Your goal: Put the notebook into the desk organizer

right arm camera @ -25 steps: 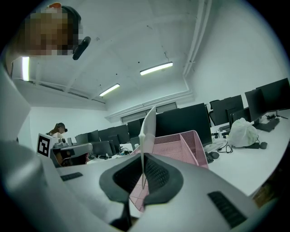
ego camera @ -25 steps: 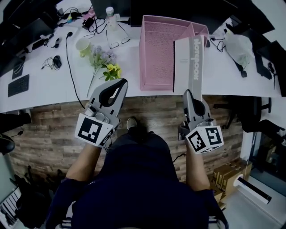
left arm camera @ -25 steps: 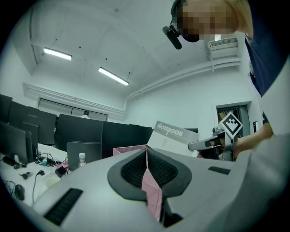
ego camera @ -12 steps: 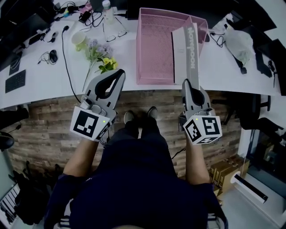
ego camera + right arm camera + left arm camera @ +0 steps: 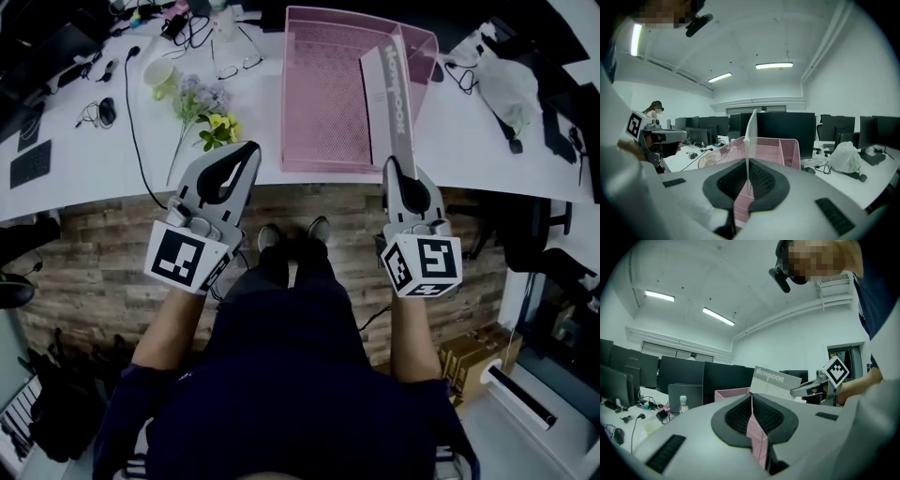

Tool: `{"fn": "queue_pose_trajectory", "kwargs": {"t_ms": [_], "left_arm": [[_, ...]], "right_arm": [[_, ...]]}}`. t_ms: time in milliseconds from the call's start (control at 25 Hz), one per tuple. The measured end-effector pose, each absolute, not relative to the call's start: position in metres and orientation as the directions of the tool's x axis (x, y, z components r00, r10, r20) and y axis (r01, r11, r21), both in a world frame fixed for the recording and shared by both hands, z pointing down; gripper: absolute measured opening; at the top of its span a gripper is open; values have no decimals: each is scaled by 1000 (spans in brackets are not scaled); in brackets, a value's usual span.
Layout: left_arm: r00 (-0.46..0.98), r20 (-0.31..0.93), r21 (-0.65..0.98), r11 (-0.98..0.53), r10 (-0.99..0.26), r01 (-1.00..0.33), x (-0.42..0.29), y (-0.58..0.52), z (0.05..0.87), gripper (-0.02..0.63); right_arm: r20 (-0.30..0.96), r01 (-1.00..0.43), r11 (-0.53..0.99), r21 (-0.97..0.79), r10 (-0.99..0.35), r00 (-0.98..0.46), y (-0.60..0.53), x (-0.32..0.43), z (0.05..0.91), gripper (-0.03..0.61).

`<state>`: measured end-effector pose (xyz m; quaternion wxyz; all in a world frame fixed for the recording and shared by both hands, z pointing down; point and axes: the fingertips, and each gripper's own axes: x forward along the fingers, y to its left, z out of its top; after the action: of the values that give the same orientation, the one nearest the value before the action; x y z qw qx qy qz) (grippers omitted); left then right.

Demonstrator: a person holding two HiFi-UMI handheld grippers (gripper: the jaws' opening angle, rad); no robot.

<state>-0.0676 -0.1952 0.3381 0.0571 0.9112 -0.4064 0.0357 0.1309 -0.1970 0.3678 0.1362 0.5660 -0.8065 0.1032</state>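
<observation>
The pink mesh desk organizer (image 5: pixel 328 94) stands on the white desk (image 5: pixel 112 178), close to its front edge. My right gripper (image 5: pixel 401 171) is shut on the near edge of the grey notebook (image 5: pixel 394 98). The notebook stands on edge over the organizer's right part, spine up. In the right gripper view the notebook (image 5: pixel 749 136) rises thin between the jaws of my right gripper (image 5: pixel 748 161), with the organizer (image 5: pixel 776 150) behind. My left gripper (image 5: pixel 247 152) hovers shut and empty at the desk's front edge, left of the organizer. Its own view shows the notebook (image 5: pixel 776 380) and organizer (image 5: pixel 731 392).
A bunch of flowers (image 5: pixel 208 117), a cup (image 5: pixel 159 77), glasses (image 5: pixel 225 67), a mouse (image 5: pixel 106 112) and cables lie left of the organizer. A white plastic bag (image 5: pixel 511 89) sits to its right. Dark monitors line the desk's far side. Below me is wooden floor.
Both grippers have come forward toward the desk. The notebook has moved further over the organizer's right part and turned more on edge.
</observation>
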Motion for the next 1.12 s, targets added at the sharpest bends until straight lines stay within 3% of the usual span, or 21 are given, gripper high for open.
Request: {"fn": "queue_pose_trajectory", "kwargs": {"t_ms": [600, 1120], "left_arm": [[677, 99, 100, -670, -729, -736, -67, -198, 342, 34], [698, 102, 130, -686, -709, -716, -86, -195, 354, 34]], "right_arm": [[434, -860, 334, 386, -888, -150, -195, 125, 374, 11], [457, -694, 286, 661, -887, 69, -186, 117, 389, 11]]}}
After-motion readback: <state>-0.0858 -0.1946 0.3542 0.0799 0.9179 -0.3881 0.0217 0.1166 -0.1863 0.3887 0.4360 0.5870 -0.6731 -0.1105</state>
